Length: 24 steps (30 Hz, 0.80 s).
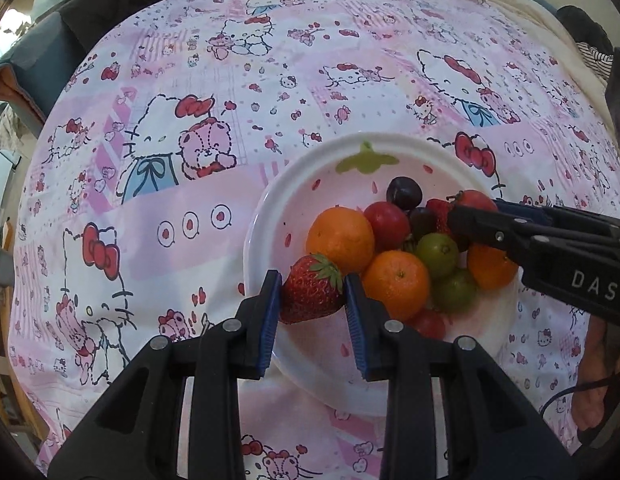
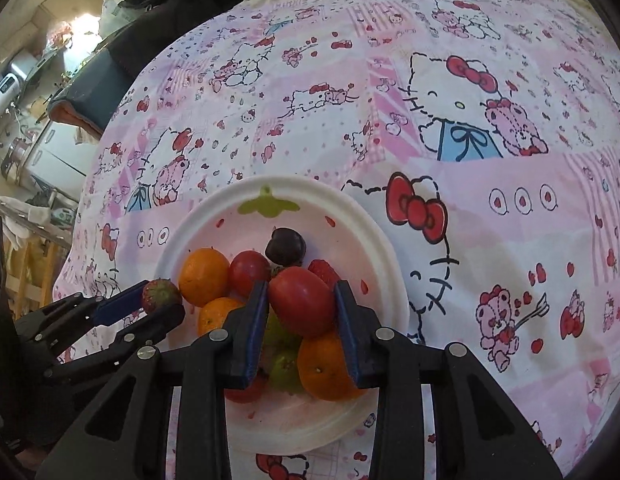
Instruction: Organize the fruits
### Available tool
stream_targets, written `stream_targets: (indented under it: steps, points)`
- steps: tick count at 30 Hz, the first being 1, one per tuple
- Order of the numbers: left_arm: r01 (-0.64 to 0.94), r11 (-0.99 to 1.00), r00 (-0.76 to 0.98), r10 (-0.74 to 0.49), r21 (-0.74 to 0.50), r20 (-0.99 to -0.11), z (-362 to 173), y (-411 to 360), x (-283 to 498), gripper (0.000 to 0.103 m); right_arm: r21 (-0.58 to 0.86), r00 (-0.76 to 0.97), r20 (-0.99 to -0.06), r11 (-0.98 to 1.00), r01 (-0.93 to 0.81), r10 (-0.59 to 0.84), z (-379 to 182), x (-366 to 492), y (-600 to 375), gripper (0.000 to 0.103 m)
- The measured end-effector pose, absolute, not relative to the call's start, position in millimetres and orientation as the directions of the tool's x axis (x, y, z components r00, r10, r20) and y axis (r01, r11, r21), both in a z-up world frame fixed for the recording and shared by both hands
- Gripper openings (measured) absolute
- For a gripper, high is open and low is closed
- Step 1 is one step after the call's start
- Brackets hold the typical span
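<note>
A white plate [image 1: 265, 216] with a strawberry print holds a heap of fruit: oranges [image 1: 340, 238], green limes [image 1: 437, 249], a dark plum [image 1: 404, 192] and red tomatoes [image 1: 386, 221]. My left gripper [image 1: 312, 294] is shut on a red strawberry [image 1: 312, 290] over the plate's near left part; it also shows in the right wrist view [image 2: 161, 292]. My right gripper [image 2: 301, 300] is shut on a red tomato [image 2: 301, 300] above the heap, over the plate [image 2: 374, 232]. It enters the left wrist view from the right [image 1: 476, 210].
The plate lies on a pink and white Hello Kitty cloth [image 1: 189, 160] that covers the whole surface [image 2: 490, 200]. Dark clothing [image 2: 181, 4] and a cushion lie at the far left edge. Furniture and clutter stand beyond the left side.
</note>
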<state>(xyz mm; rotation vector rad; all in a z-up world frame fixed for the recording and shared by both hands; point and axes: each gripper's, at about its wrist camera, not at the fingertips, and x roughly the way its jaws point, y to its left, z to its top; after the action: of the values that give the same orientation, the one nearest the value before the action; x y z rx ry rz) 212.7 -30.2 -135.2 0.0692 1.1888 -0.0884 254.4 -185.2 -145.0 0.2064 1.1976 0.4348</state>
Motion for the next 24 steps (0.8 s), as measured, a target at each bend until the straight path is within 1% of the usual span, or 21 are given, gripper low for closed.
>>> stream_targets:
  steps: [3, 4, 5, 6, 7, 8, 9, 11, 14, 17, 19, 24]
  points:
    - [0.107, 0.994, 0.355, -0.040, -0.002, -0.934, -136.7, -29.7, 213.6, 0.029, 0.381, 0.291, -0.853, 0.898, -0.220, 0.433, -144.3, 254.2, -184.4, 0.038]
    - [0.108, 0.994, 0.353, -0.039, -0.001, -0.935, -136.7, -29.9, 213.6, 0.030, 0.393, 0.289, -0.848, 0.894, -0.216, 0.443, -143.3, 254.2, -185.4, 0.049]
    - [0.112, 0.994, 0.356, -0.040, 0.000, -0.934, -135.7, -30.7, 213.1, 0.038, 0.402, 0.290, -0.844, 0.890, -0.214, 0.451, -142.7, 254.6, -185.6, 0.058]
    - [0.115, 0.993, 0.364, -0.036, 0.007, -0.931, -134.5, -31.5, 212.3, 0.050, 0.409, 0.302, -0.836, 0.887, -0.213, 0.458, -140.5, 254.2, -186.2, 0.071]
    - [0.117, 0.993, 0.381, -0.019, 0.027, -0.924, -131.9, -33.4, 210.5, 0.055, 0.413, 0.317, -0.828, 0.886, -0.214, 0.462, -138.3, 253.5, -187.1, 0.075]
    - [0.118, 0.992, 0.388, -0.013, 0.036, -0.921, -130.6, -35.2, 209.4, 0.068, 0.414, 0.328, -0.823, 0.885, -0.215, 0.465, -136.0, 253.1, -187.5, 0.076]
    - [0.121, 0.992, 0.392, -0.016, 0.034, -0.920, -129.1, -36.4, 208.7, 0.077, 0.422, 0.326, -0.819, 0.880, -0.217, 0.473, -134.9, 253.5, -187.7, 0.078]
    - [0.127, 0.992, 0.402, -0.032, 0.021, -0.915, -125.3, -38.0, 207.2, 0.079, 0.448, 0.311, -0.809, 0.866, -0.221, 0.498, -134.3, 254.6, -186.6, 0.080]
    - [0.136, 0.990, 0.409, -0.025, 0.034, -0.912, -120.5, -41.3, 205.9, 0.079, 0.454, 0.327, -0.794, 0.858, -0.241, 0.512, -125.3, 252.4, -184.8, 0.082]
    - [0.125, 0.991, 0.434, -0.008, 0.051, -0.901, -113.3, -40.8, 202.7, 0.079, 0.438, 0.376, -0.774, 0.859, -0.264, 0.510, -108.5, 247.5, -185.3, 0.090]
    - [0.112, 0.993, 0.447, -0.012, 0.042, -0.894, -107.0, -37.6, 199.2, 0.079, 0.435, 0.401, -0.763, 0.861, -0.263, 0.508, -100.6, 244.5, -187.8, 0.097]
    - [0.078, 0.997, 0.481, -0.014, 0.027, -0.877, -86.1, -29.2, 187.0, 0.079, 0.456, 0.423, -0.745, 0.856, -0.241, 0.516, -84.4, 230.6, -198.1, 0.097]
